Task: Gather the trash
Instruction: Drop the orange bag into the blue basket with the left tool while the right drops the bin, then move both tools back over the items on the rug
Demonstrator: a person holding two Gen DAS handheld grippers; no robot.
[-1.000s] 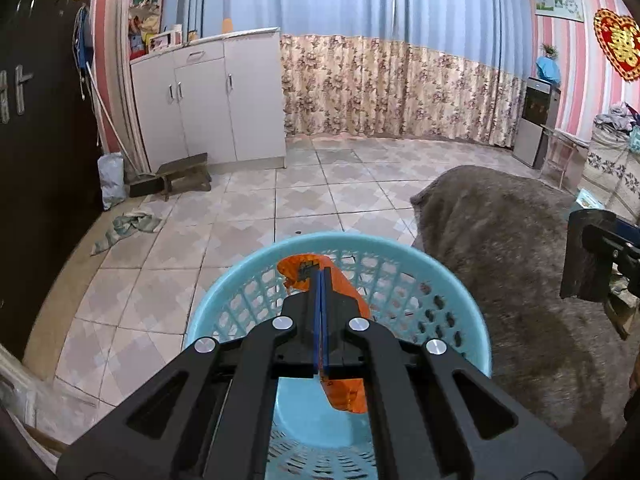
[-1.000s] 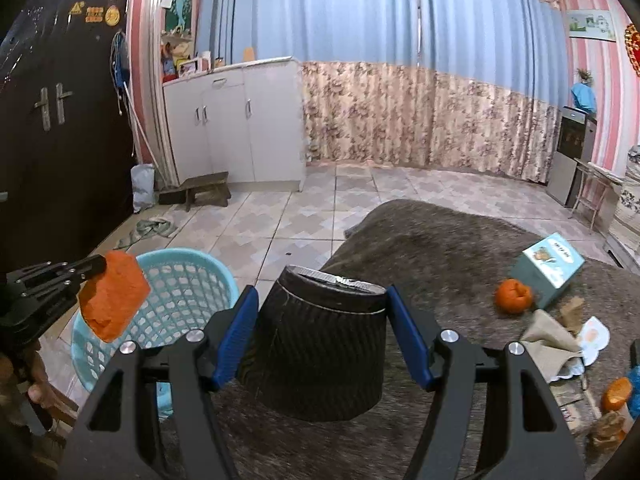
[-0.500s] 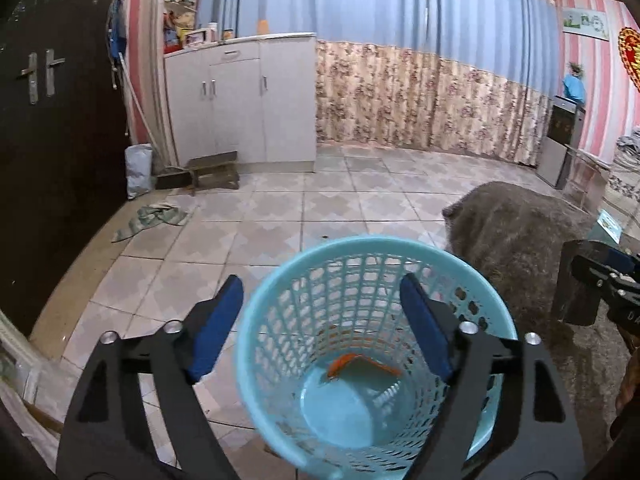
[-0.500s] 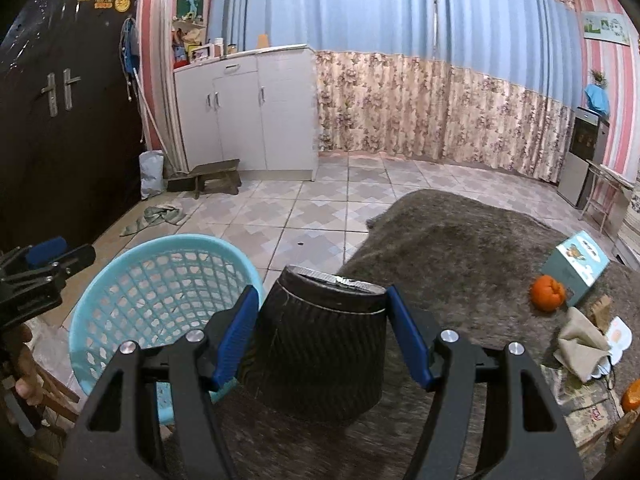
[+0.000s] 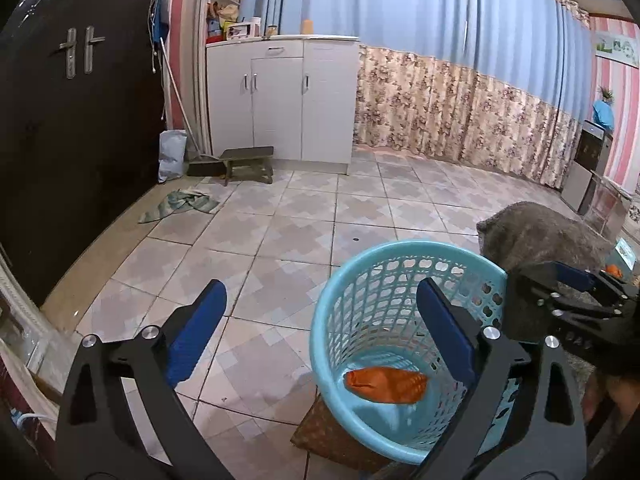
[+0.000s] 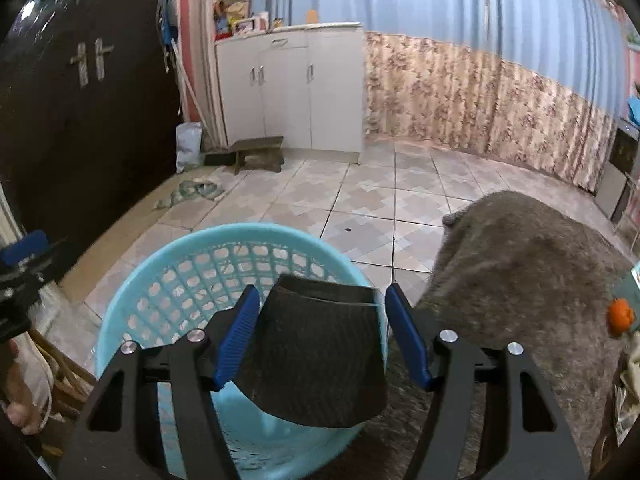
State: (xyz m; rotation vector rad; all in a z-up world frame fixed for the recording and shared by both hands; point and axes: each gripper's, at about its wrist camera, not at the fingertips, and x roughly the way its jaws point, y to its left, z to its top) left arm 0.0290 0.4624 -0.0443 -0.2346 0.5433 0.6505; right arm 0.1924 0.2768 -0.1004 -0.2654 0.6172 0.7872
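Tiled floor (image 5: 280, 236); left gripper (image 5: 320, 320) opening, empty — right gripper (image 6: 320, 320) seemingly clamps dark cup (image 6: 316, 356).

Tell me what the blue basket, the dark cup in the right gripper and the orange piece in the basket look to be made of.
Basket: moulded plastic, smooth with a slight sheen, its wall a lattice of punched holes.
Cup: probably paper or thin card, matte with a fine dark woven-looking print and a pale rim; cannot be sure.
Orange piece: likely a crumpled thin plastic wrapper, judging by its folds and faint gloss.
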